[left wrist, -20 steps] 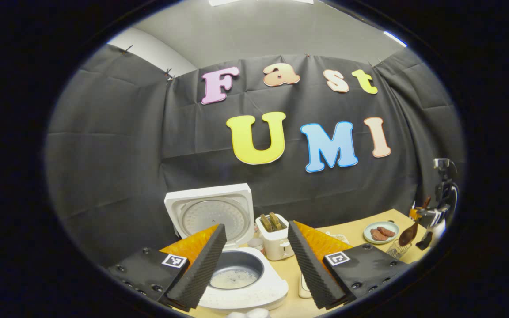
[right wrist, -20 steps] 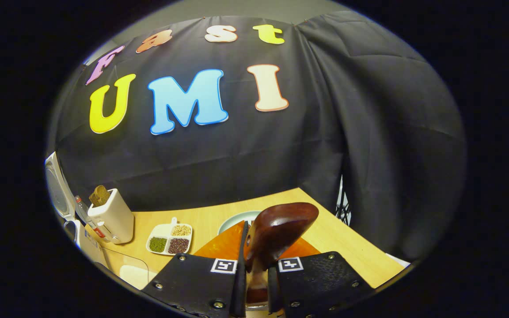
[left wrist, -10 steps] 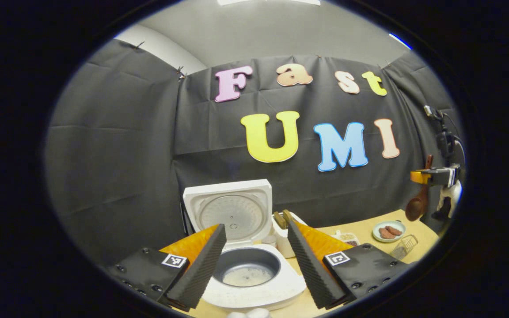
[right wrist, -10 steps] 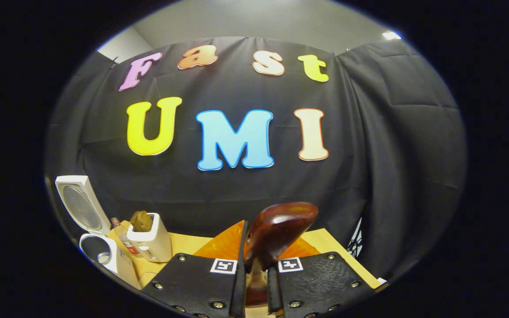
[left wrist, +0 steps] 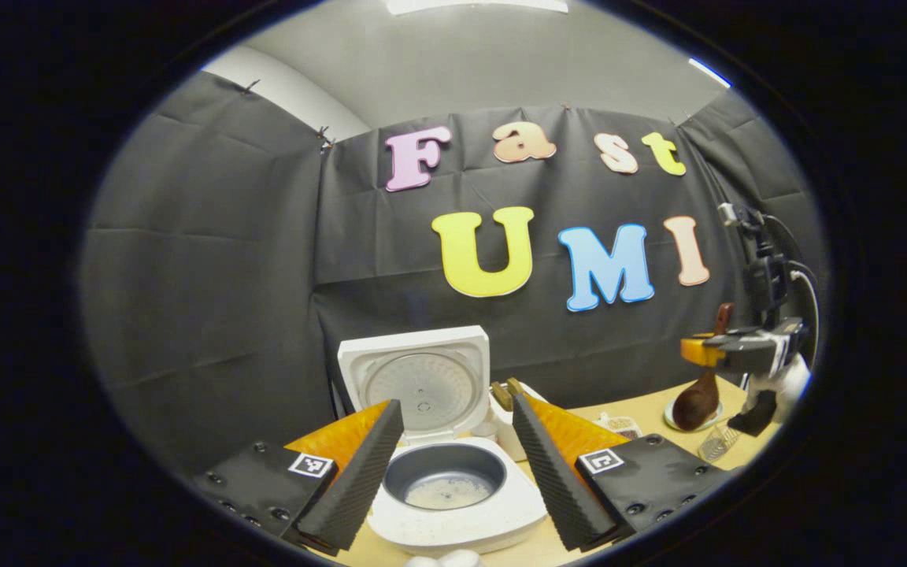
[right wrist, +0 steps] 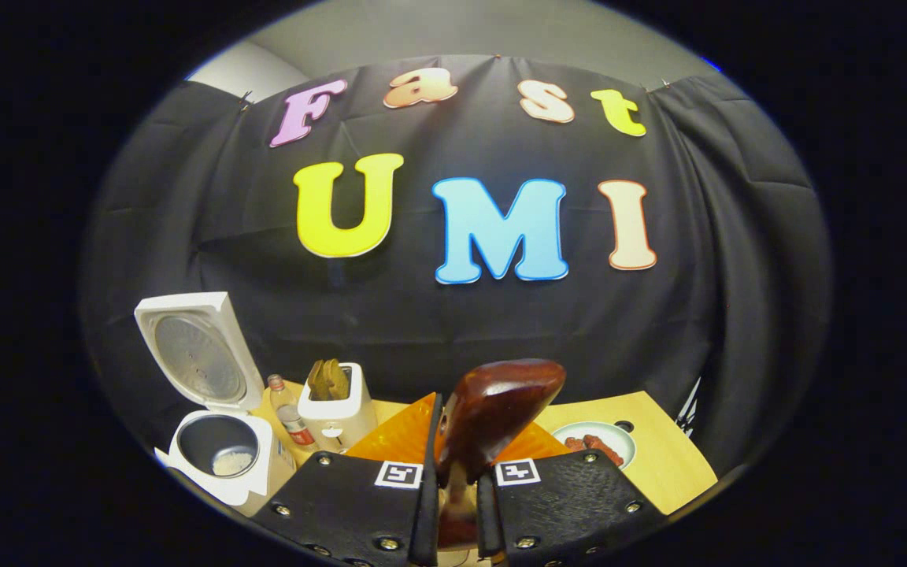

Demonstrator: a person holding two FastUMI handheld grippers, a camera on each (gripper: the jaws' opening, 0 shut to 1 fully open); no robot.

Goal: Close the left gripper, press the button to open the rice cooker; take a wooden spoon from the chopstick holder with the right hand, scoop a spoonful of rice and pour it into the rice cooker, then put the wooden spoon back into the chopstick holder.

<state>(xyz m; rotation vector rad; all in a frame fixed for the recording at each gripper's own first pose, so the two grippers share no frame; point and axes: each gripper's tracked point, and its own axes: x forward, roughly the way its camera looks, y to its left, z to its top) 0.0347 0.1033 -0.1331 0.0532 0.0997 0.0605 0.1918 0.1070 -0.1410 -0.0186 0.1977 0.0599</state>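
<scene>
The white rice cooker [left wrist: 461,528] stands open with its lid [left wrist: 422,378] upright, and a little rice lies at the bottom of the pot. My left gripper [left wrist: 456,403] hovers just in front of it, open and holding nothing. At the right, above the table, my right gripper [left wrist: 737,350] is shut on the dark wooden spoon [left wrist: 694,402], whose bowl hangs downward. In the right gripper view the spoon [right wrist: 501,402] sticks out from between the fingers of my right gripper [right wrist: 457,488]. The open cooker [right wrist: 217,465] sits at the lower left there. The wire chopstick holder [left wrist: 712,445] stands below the spoon.
A white toaster [right wrist: 335,409] with bread slices stands right of the cooker, with a small bottle [right wrist: 286,409] between them. A plate of meat pieces [right wrist: 595,445] lies on the wooden table [right wrist: 666,465] at the right. A small divided dish [left wrist: 617,425] lies mid-table.
My right gripper has swung left with the spoon, bringing the cooker and toaster further into its view. In the left gripper view it has dropped lower and nearer. The left gripper has hardly moved.
</scene>
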